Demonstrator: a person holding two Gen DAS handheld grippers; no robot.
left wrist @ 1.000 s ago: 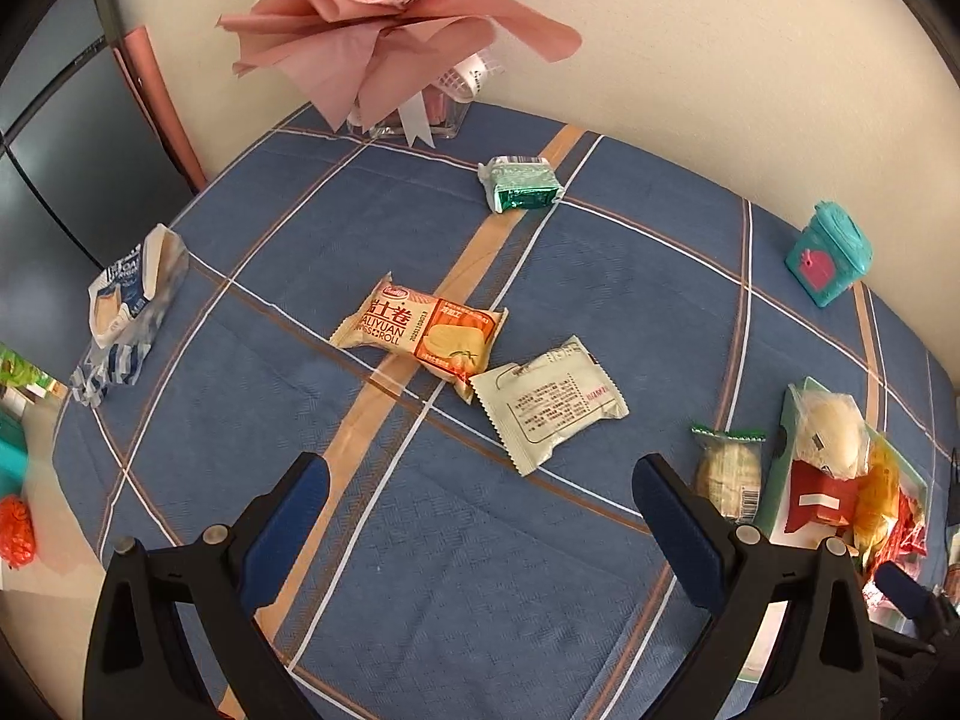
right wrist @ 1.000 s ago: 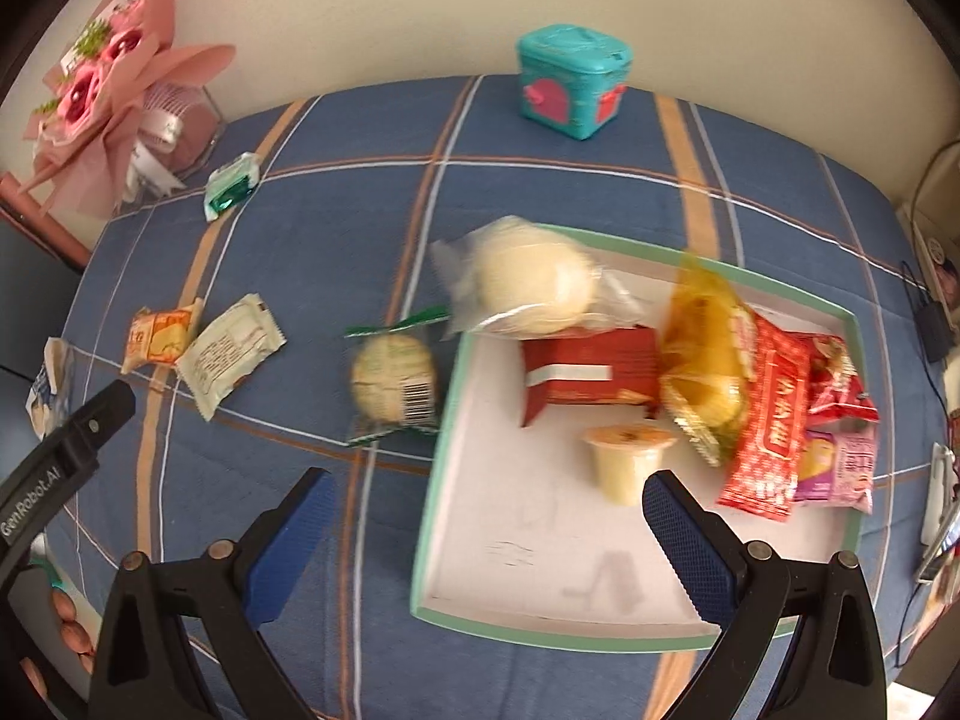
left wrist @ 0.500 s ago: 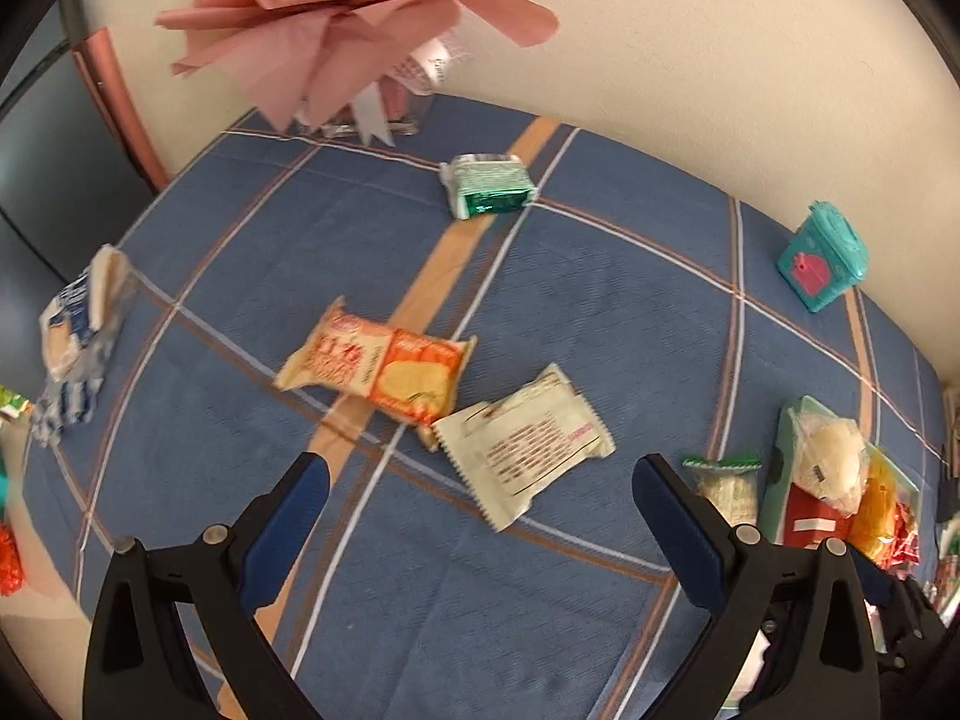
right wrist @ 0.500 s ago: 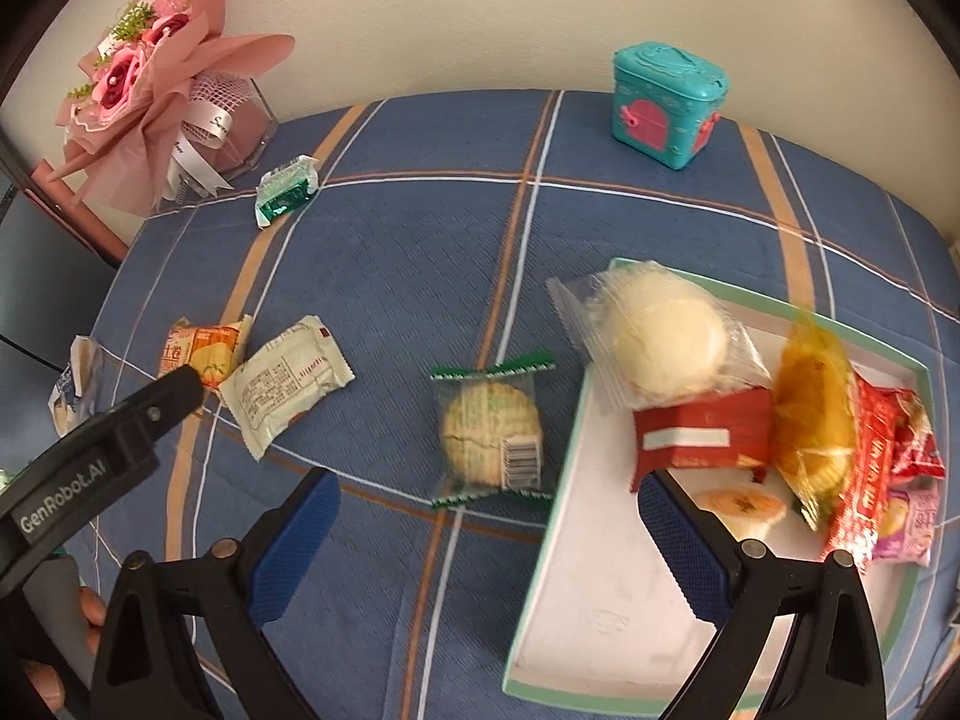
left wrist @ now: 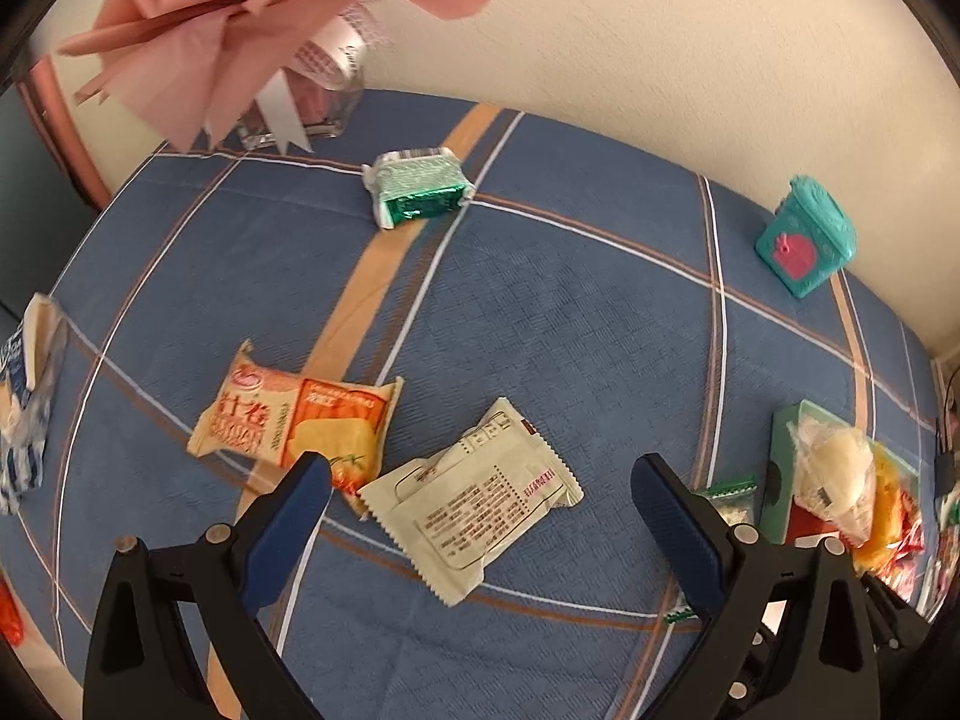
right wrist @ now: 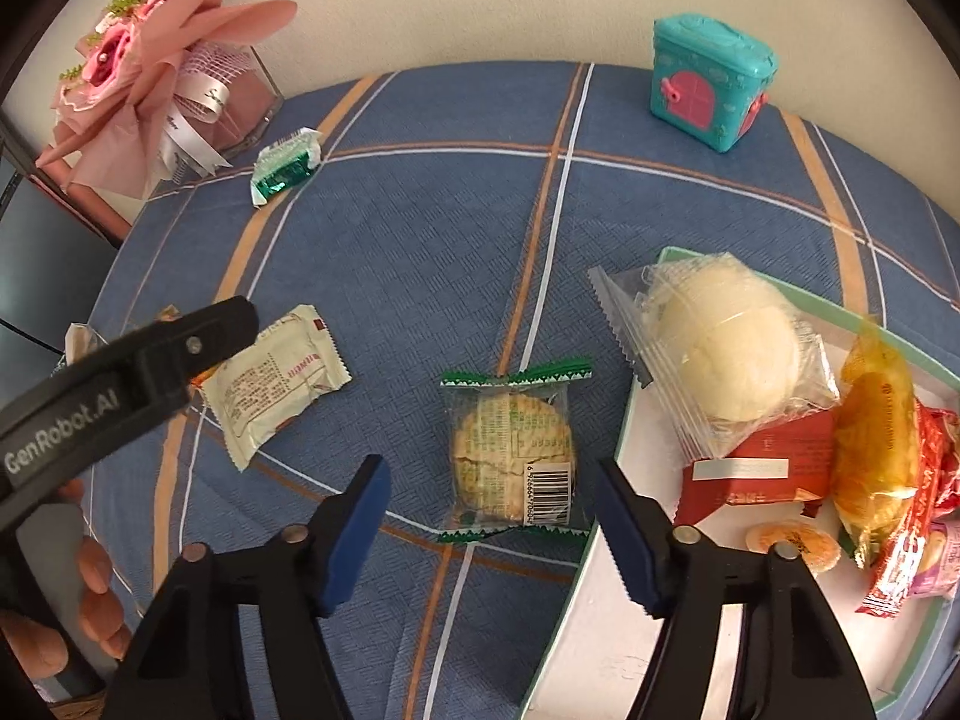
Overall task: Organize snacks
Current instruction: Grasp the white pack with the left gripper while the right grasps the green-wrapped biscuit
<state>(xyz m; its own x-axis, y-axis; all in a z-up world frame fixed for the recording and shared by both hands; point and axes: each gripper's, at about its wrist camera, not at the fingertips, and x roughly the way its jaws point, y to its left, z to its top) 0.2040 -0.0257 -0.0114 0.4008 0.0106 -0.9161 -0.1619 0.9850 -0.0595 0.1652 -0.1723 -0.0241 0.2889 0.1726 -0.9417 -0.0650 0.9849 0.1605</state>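
Snacks lie scattered over a blue plaid tablecloth (right wrist: 420, 252), and some already sit in a white tray with a green rim (right wrist: 600, 516) at the table's right side. The right gripper (right wrist: 492, 498) points steeply down with its blue-padded jaws closing around a round cracker in a clear packet with green ends (right wrist: 513, 456); the packet lies flat on the cloth just left of the tray's rim, between the pads, and neither pad presses on it. In the tray rest a pale bun in a clear bag (right wrist: 720, 342) overhanging the near left corner, a red packet (right wrist: 762, 468) under it, a yellow bag (right wrist: 876, 438), a small jelly cup (right wrist: 792, 546) and red wrappers (right wrist: 918, 540) by the right edge. The left gripper (left wrist: 480, 510) hovers with its jaws spread wide over a cream packet (left wrist: 480, 504), nothing pinched; an orange packet (left wrist: 294, 426) touches that cream packet's left corner. A green foil packet (left wrist: 420, 192) lies near the far edge, close to a pink bouquet (left wrist: 240, 18) at the far left corner. A teal toy house (right wrist: 708, 78) stands near the far right edge. A blue and white pack (left wrist: 24, 396) lies at the left edge. Fingers (right wrist: 96, 588) of the person's left hand show at the lower left of the right wrist view.
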